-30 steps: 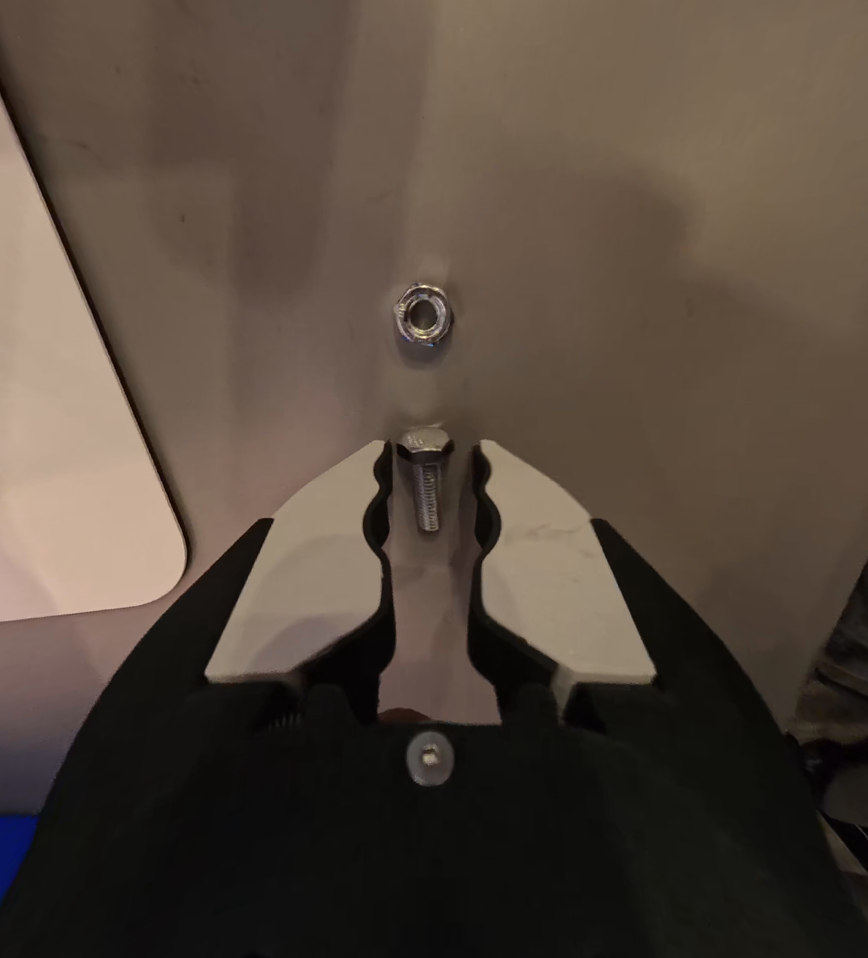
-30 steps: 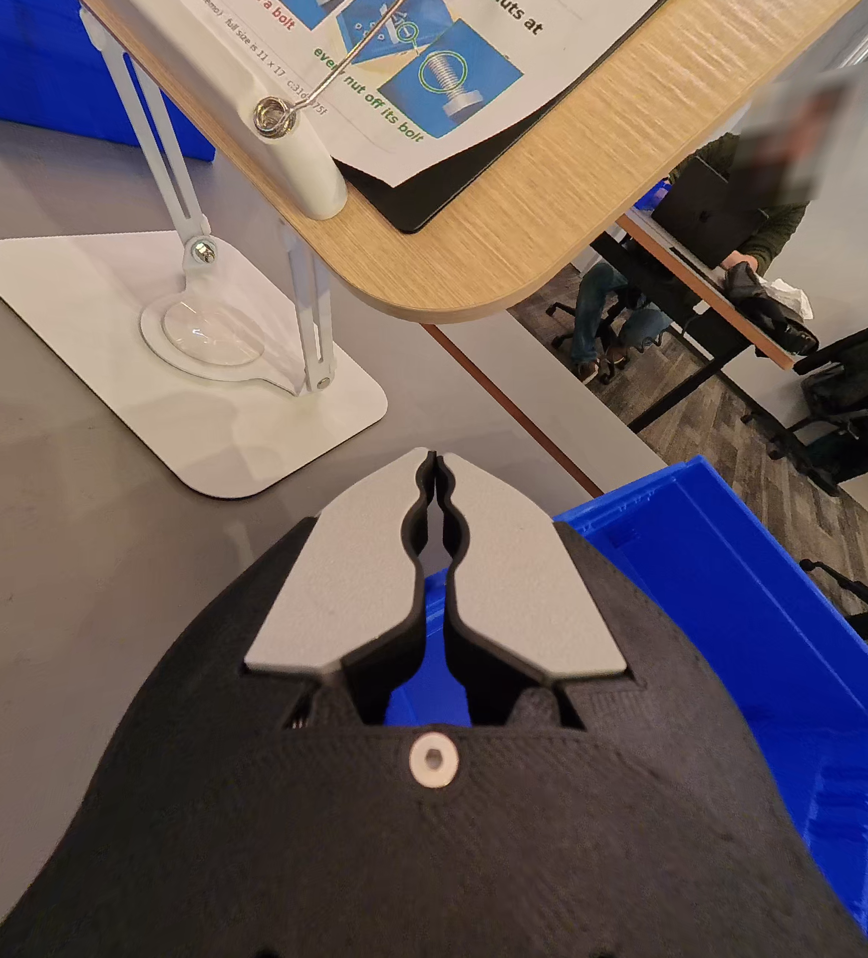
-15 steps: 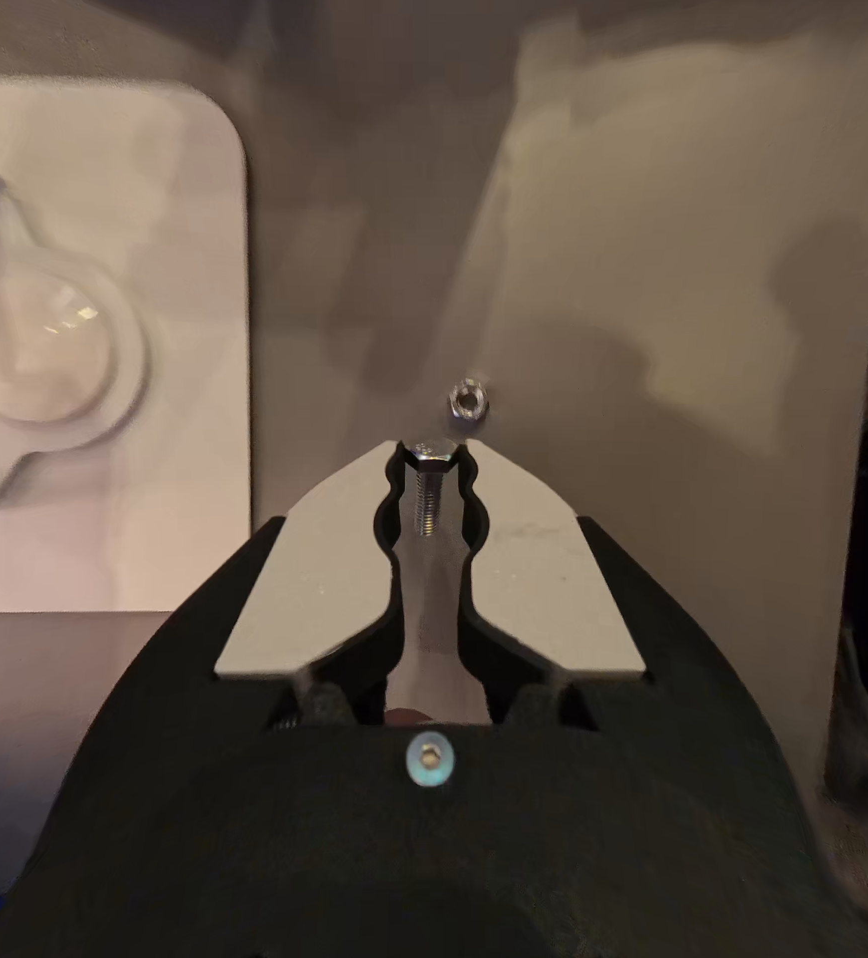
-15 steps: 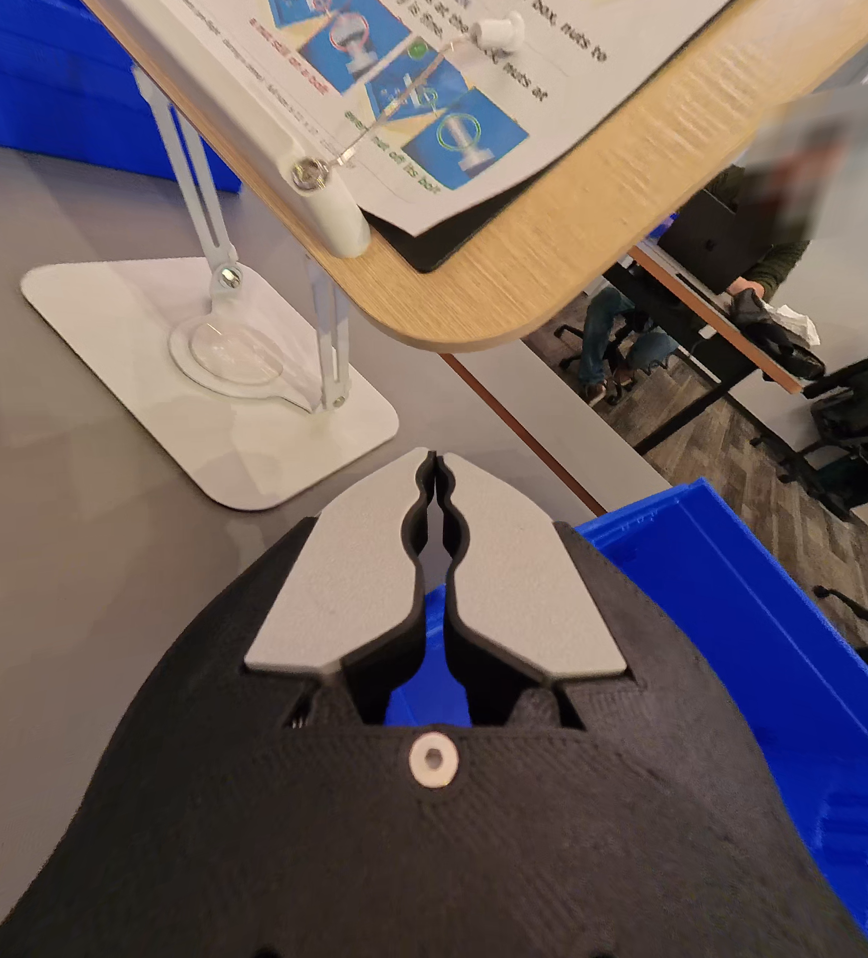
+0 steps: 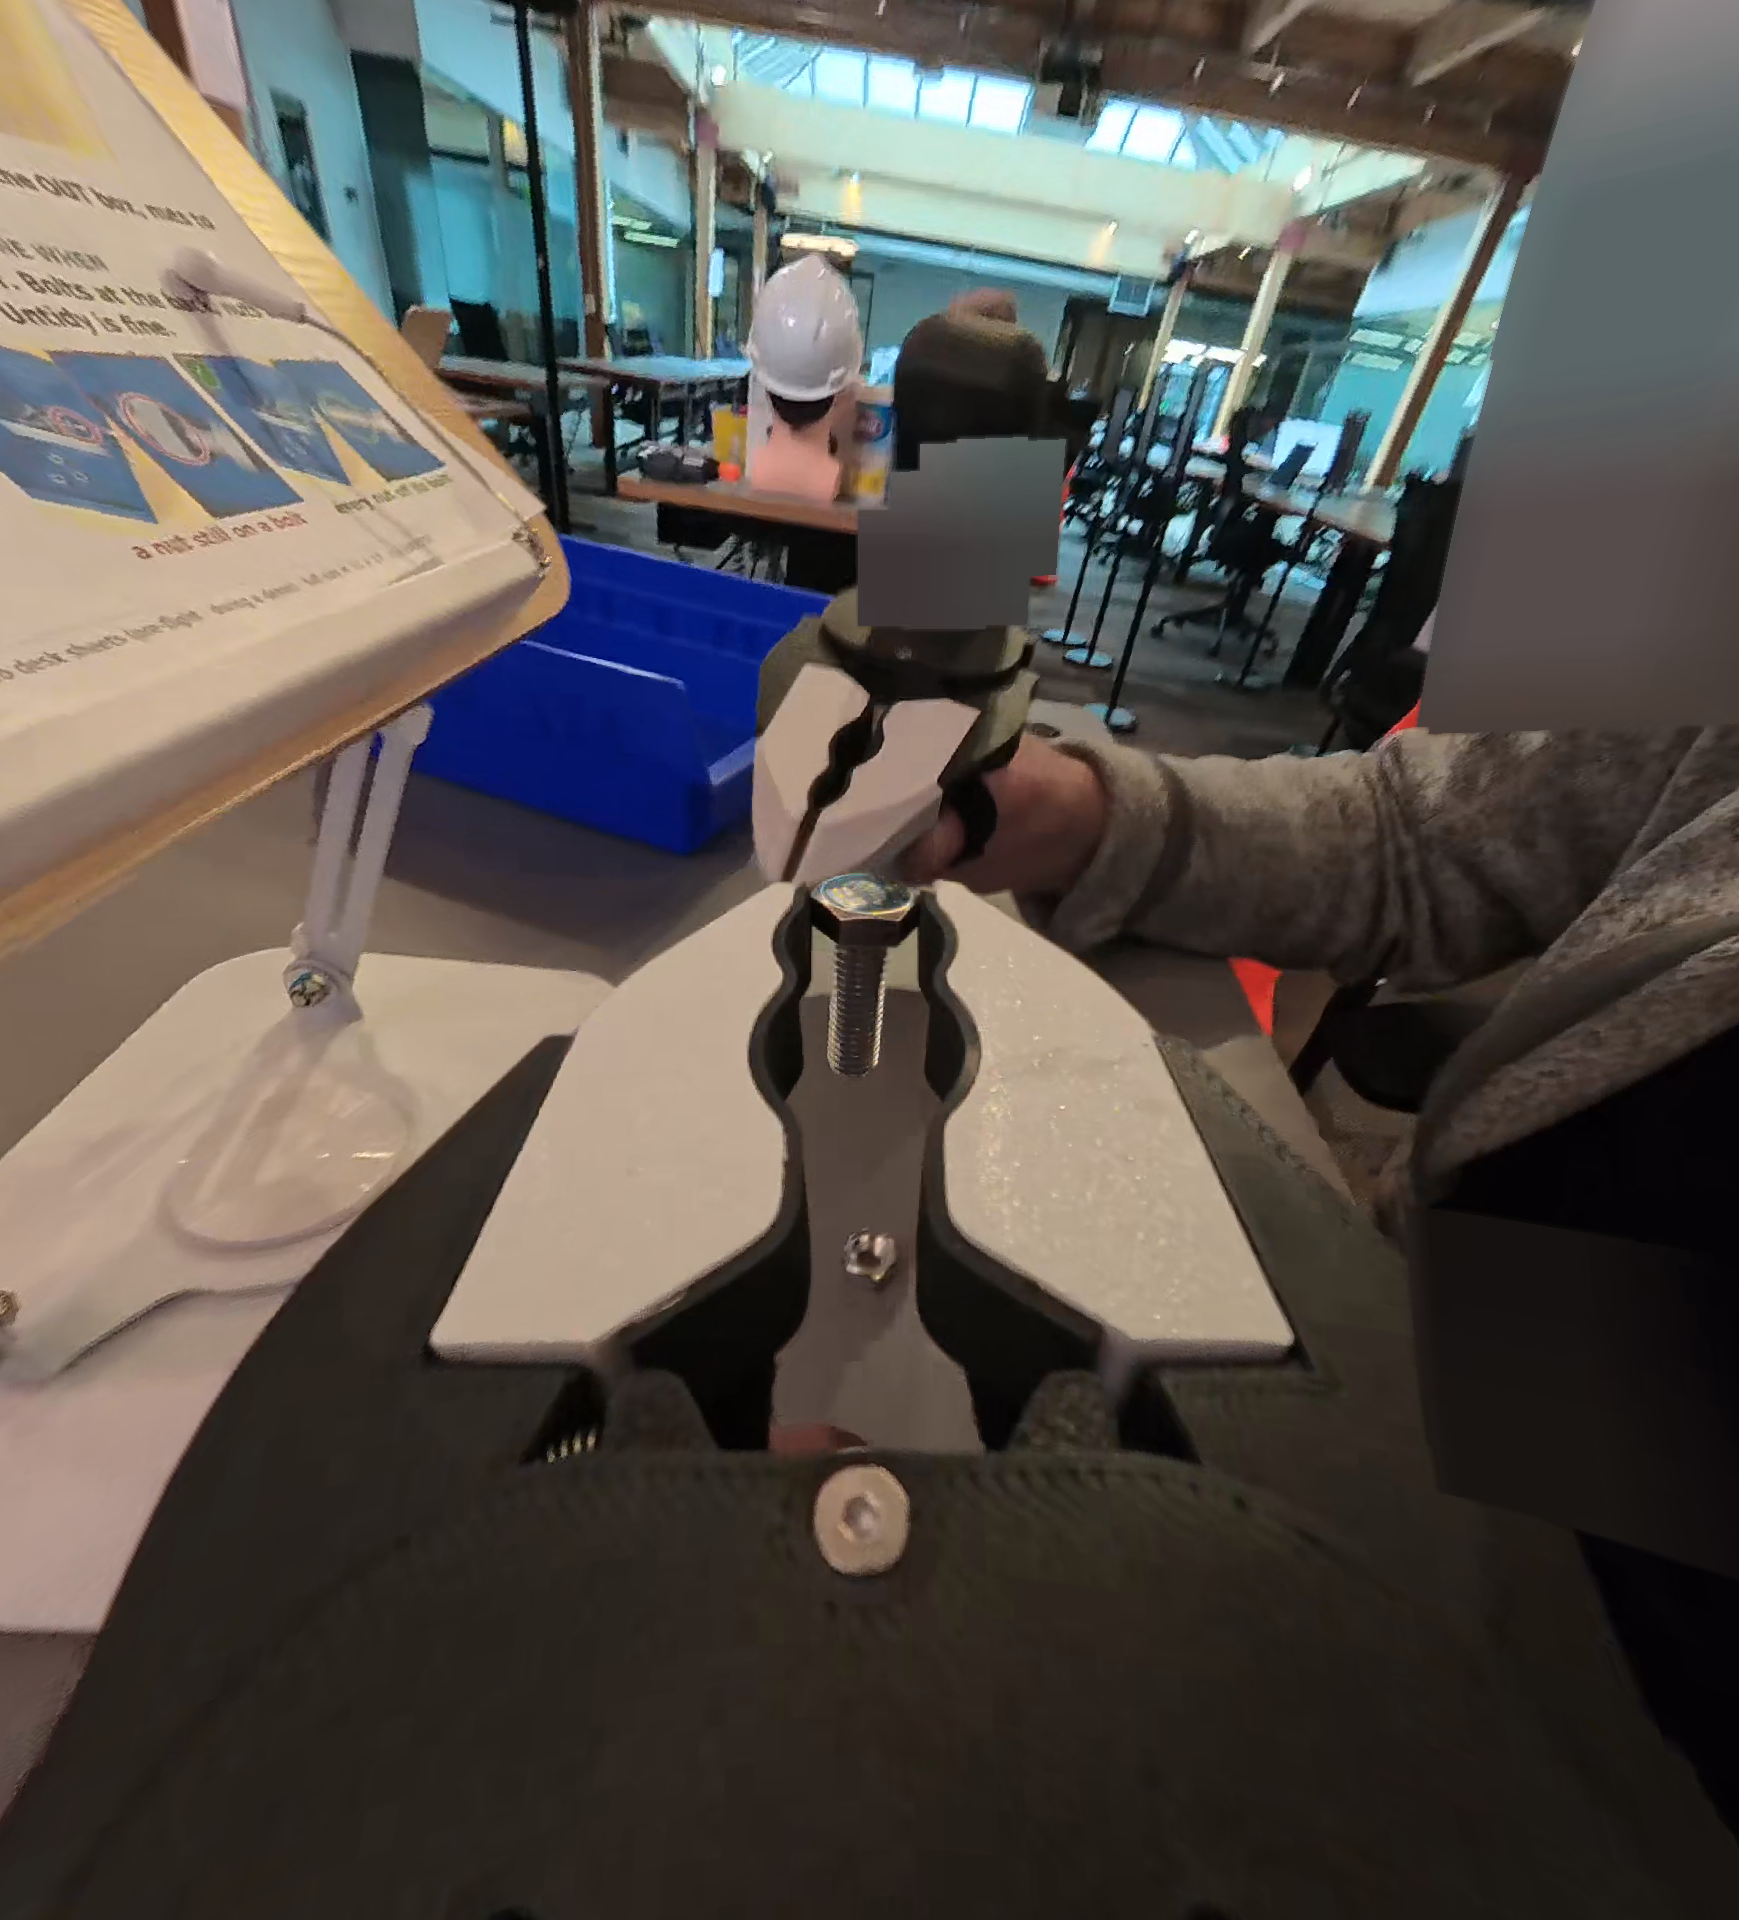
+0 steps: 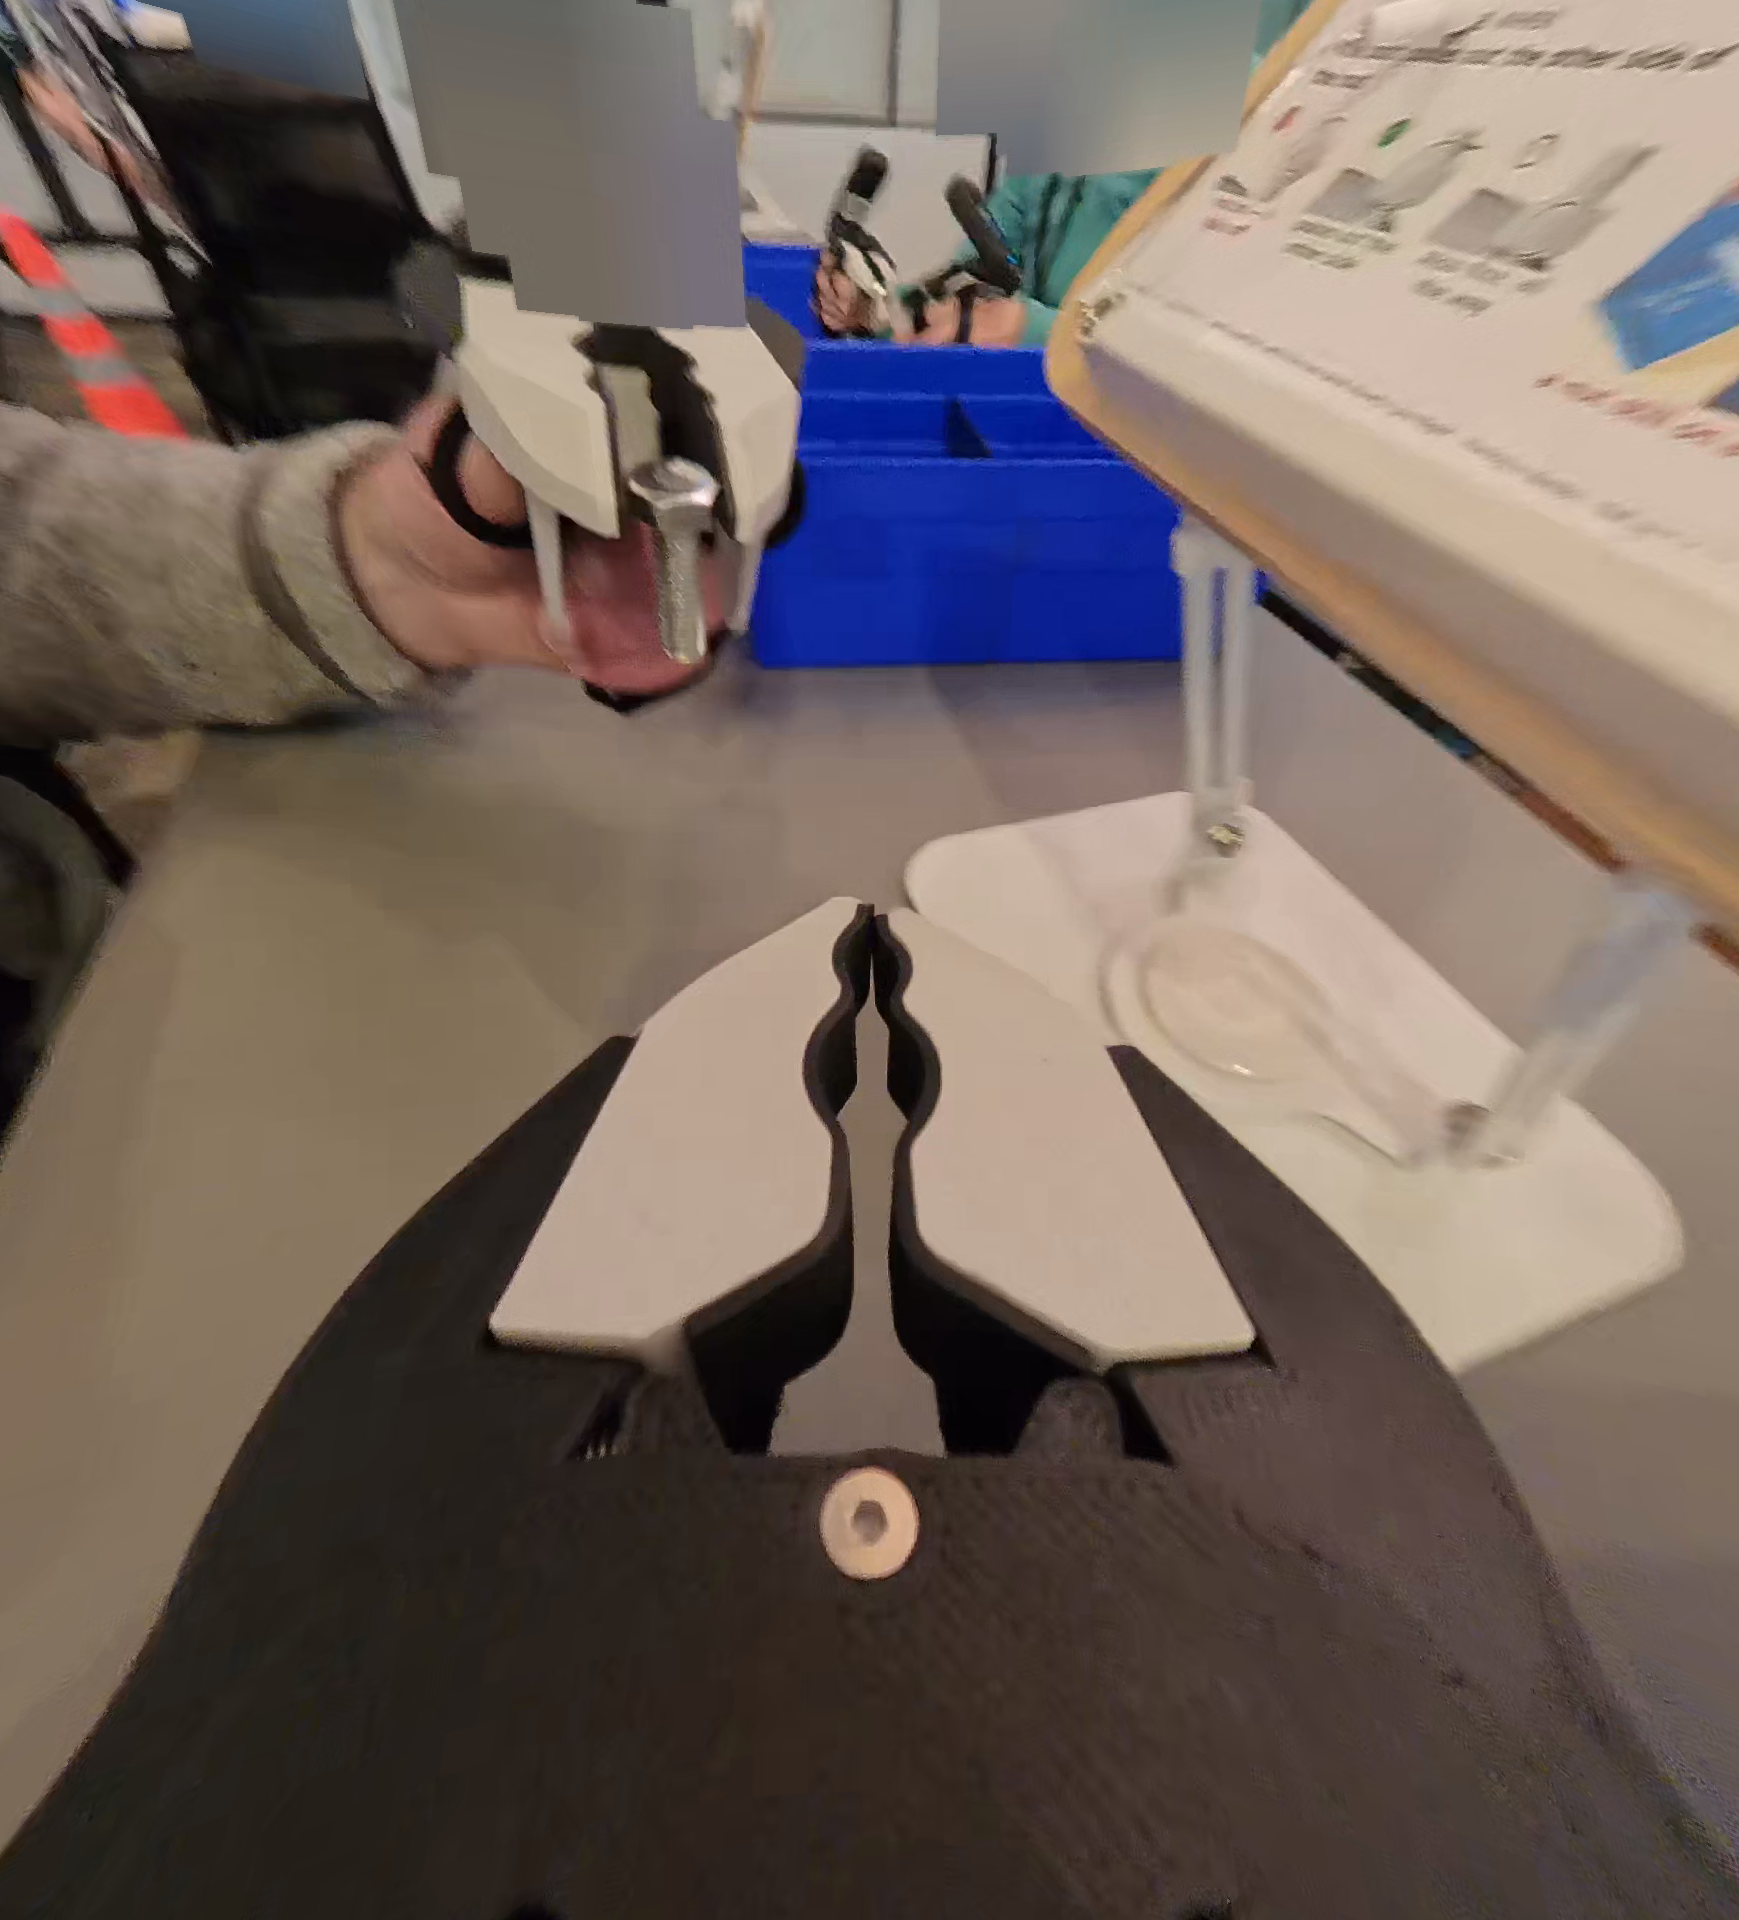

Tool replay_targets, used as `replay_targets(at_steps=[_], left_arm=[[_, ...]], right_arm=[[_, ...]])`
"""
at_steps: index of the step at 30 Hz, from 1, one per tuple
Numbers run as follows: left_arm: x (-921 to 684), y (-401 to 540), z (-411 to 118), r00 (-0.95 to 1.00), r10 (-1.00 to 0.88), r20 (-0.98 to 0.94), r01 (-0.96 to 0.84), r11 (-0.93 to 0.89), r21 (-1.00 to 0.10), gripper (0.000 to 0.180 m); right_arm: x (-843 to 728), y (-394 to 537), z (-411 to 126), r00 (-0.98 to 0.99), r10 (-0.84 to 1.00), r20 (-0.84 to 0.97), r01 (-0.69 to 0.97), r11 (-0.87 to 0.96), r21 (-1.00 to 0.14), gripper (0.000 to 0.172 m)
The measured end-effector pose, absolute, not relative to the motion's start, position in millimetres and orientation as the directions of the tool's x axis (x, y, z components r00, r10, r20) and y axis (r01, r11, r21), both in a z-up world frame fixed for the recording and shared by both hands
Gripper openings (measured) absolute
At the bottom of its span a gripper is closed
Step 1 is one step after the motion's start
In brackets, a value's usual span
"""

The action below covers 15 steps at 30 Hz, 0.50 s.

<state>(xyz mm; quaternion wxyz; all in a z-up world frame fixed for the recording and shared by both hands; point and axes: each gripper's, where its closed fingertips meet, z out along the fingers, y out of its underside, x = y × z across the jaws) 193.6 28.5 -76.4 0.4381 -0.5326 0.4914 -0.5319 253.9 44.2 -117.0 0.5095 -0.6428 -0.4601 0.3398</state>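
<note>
The left gripper (image 5: 860,920) clamps a silver bolt (image 5: 854,987) by its hex head, lifted above the grey table (image 6: 429,935), where a loose nut (image 5: 869,1255) lies. Facing it nearby, the right gripper (image 6: 870,920) is closed and empty, beside a white document stand (image 6: 1312,1039).

The left gripper (image 5: 860,920) points level, its jaws clamped on a silver bolt's (image 5: 854,997) head. At 12 o'clock the right gripper (image 5: 803,868) points back, tilted down, jaws shut and bare.
</note>
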Motion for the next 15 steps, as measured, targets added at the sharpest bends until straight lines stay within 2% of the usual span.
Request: replay_targets(at_steps=[4,9,15], left_arm=[[200.5,27.3,-77.1,-0.062,-0.985,0.163,0.009,-0.164,-0.986,0.019],[204.3,26.5,-69.9,-0.089,-0.980,0.180,0.092,-0.188,-0.978,0.019],[211.5,20.9,-71.9,-0.115,-0.975,0.190,0.110,-0.202,-0.973,0.019]], right_arm=[[225.3,29.0,-113.3,0.260,0.965,-0.039,0.176,-0.087,-0.981,0.000],[200.9,20.5,-116.0,0.219,0.975,-0.038,0.186,-0.080,-0.979,0.007],[189.9,19.9,-104.7,0.201,0.976,-0.088,0.089,-0.108,-0.990,0.011]])
